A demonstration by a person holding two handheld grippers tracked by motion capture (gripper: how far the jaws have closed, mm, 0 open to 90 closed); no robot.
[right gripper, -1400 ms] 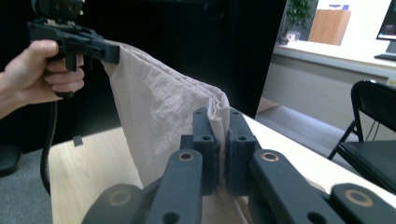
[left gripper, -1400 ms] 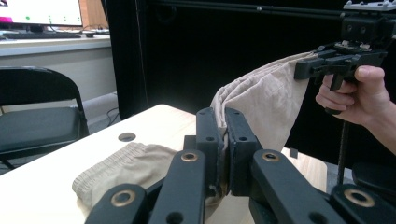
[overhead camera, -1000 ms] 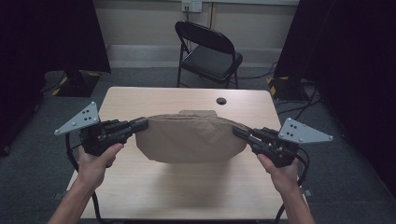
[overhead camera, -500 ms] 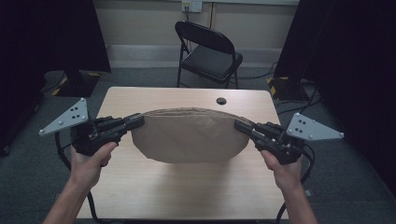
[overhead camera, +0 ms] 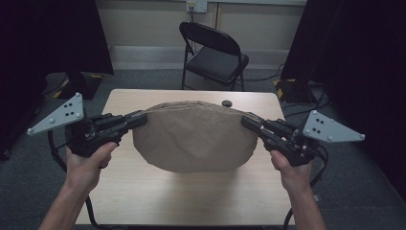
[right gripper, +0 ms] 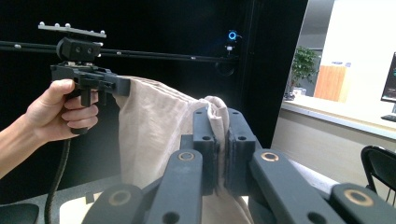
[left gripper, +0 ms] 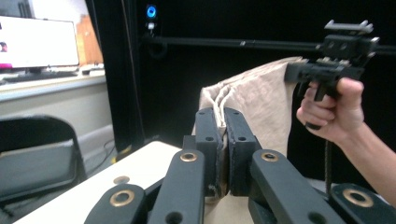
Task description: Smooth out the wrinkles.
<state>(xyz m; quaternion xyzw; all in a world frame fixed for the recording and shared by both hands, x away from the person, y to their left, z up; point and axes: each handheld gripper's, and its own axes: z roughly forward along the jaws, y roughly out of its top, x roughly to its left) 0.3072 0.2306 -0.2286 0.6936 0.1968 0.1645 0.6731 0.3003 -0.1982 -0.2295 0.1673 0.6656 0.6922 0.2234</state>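
1. The left gripper point(overhead camera: 139, 119) is clamped on one top corner of the tan cloth bag point(overhead camera: 194, 139) and the right gripper point(overhead camera: 249, 121) on the opposite corner; in each gripper view the black jaws stand pressed together with bunched fabric and drawstring cord pinched between them.

2. The bag hangs stretched between the two grippers above the worktop point(overhead camera: 191, 196) — its top edge is pulled into a shallow arch and its rounded belly sags toward the person, hanging over the middle of the worktop.

3. What has just changed: both hands have come up a little since a second ago, and the bag has risen with them. Earlier its lower edge lay slack close to the surface; now the cloth hangs fuller and its lower curve reads as clear of the wood, though whether the very bottom still brushes the worktop I cannot tell.

4. What that means for the work: I judge the lift-and-spread step to be nearly done — the bag is taut enough along the top to be shaken out, turned or laid flat next, and both grips look secure since neither corner has slipped.

5. Other differences from the earlier frames: the grippers sit slightly wider apart and the grey plates on them have tilted outward. The small dark round object point(overhead camera: 227, 103) at the far edge of the worktop and the folding chair point(overhead camera: 215, 55) beyond it are where they were.
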